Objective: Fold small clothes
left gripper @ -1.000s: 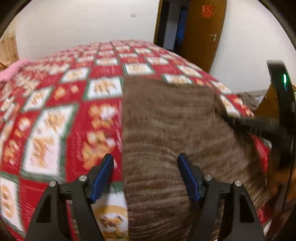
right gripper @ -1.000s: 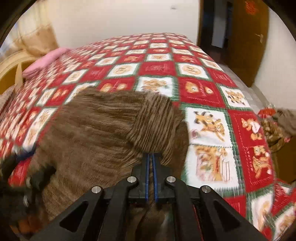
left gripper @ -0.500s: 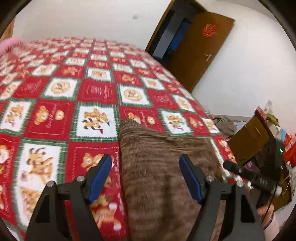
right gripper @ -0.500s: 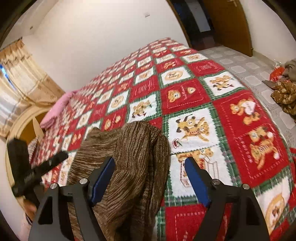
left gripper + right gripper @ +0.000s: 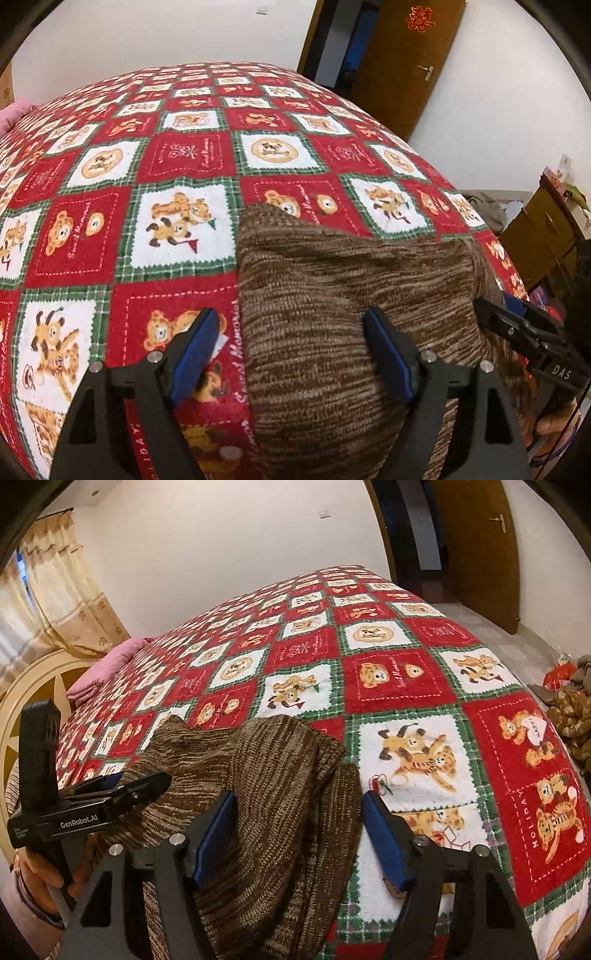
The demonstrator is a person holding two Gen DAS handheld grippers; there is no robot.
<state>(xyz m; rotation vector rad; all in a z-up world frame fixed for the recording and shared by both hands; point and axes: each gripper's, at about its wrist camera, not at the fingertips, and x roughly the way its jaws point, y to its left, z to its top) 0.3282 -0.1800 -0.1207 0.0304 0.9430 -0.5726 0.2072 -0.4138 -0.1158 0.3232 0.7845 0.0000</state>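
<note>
A brown striped knit garment (image 5: 332,317) lies folded on the red patchwork bedspread (image 5: 177,155) near the bed's front edge. It also shows in the right wrist view (image 5: 266,794), with a folded edge on its right side. My left gripper (image 5: 291,354) is open and empty, its jaws over the garment's left edge. My right gripper (image 5: 299,834) is open and empty, its jaws over the garment's right edge. Each gripper shows in the other's view: the right one (image 5: 517,325) and the left one (image 5: 122,786).
The bedspread (image 5: 406,672) covers the whole bed. A pink pillow (image 5: 103,668) lies by the headboard at far left. A brown door (image 5: 402,62) stands behind the bed. Clothes lie on the floor (image 5: 569,709) to the right. A wooden cabinet (image 5: 546,232) is at right.
My right gripper was shut on the garment's edge one second ago; it has let go and opened. Both grippers have pulled back a little from the garment.
</note>
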